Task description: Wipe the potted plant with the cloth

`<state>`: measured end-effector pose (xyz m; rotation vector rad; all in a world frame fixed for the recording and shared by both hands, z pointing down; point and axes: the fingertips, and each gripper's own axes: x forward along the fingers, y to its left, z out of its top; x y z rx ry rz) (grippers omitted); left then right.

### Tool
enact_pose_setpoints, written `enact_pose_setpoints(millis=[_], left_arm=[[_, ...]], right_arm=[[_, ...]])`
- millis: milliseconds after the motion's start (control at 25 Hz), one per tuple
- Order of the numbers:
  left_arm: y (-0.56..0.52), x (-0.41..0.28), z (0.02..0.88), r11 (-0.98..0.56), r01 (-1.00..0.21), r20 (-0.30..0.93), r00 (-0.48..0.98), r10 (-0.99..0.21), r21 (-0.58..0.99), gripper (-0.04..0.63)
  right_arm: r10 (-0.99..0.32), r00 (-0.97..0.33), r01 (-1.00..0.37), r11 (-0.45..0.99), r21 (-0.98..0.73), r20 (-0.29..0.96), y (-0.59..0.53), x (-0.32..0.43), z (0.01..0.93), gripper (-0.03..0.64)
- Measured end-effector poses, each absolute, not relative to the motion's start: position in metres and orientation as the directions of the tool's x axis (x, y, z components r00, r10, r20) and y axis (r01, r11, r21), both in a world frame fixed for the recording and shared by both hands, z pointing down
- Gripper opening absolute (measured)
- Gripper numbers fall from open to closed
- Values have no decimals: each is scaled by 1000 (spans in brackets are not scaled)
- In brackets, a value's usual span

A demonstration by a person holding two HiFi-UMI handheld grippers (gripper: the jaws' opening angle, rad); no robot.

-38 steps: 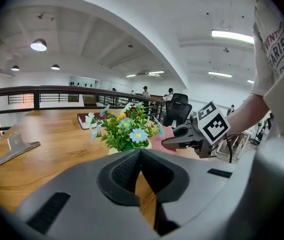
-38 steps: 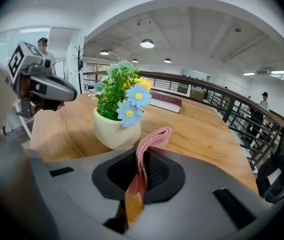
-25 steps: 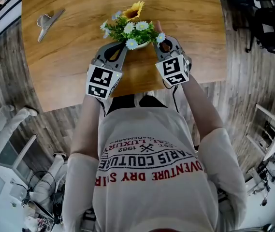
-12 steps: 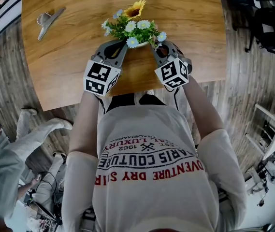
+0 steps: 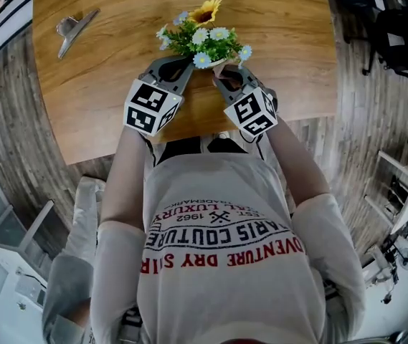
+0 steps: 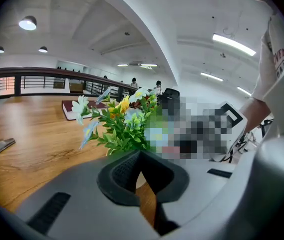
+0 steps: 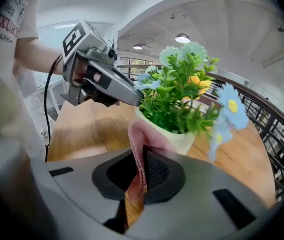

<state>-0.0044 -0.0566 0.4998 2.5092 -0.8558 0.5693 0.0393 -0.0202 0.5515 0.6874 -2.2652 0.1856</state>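
A small pale pot (image 7: 179,136) of green leaves and blue, white and yellow flowers (image 5: 204,38) stands on the wooden table (image 5: 103,84). My right gripper (image 7: 142,161) is shut on a pink cloth (image 7: 138,139), whose free fold lies against the near side of the pot. In the head view this gripper (image 5: 218,77) sits at the pot's front right. My left gripper (image 6: 141,156) is shut, its tip under the leaves (image 6: 122,126) at the pot's left rim; whether it pinches the rim I cannot tell. The right gripper view shows the left gripper (image 7: 132,96) reaching the foliage.
A metal clip (image 5: 71,31) lies at the table's far left. A dark red book (image 6: 74,109) rests farther back on the table. The table's near edge (image 5: 189,136) runs just below both grippers. Someone's grey sleeve (image 5: 67,292) shows at the lower left on the floor side.
My right gripper has slid left with the cloth, from the pot's right side toward its front. The left gripper has kept its place. A person at the lower left has moved.
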Motion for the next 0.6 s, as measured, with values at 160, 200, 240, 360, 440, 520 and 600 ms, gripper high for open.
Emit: enact_pose_setpoints(millis=[160,200,240,360,440,520,600], left_arm=[[-56,-3,499,-738,-613,494,752,-437,281,15],[-56,-2,499,-743,-606,492,757,-430,284,15],[-56,-2,498,-747,-600,491,762,-423,286,15],[-55,-1,498,-758,-584,492,771,-405,290,15],[-55,-2,500,-763,-575,492,776,-395,294,15],[-54,-2,500,-767,-566,489,783,-385,301,15],[-53,-3,499,-770,-559,482,789,-381,306,15]], right_arm=[[-400,-598,-518,854,46,695,-13,19,550,38],[-395,-605,-519,854,34,691,-12,15,549,37],[-389,-613,-520,854,20,688,-11,11,548,37],[-377,-632,-522,853,-13,677,-9,-4,546,38],[-378,-640,-529,848,-27,669,-9,-15,547,37],[-381,-652,-541,839,-51,655,-9,-25,546,37],[-385,-665,-555,828,-80,640,-10,-33,544,38]])
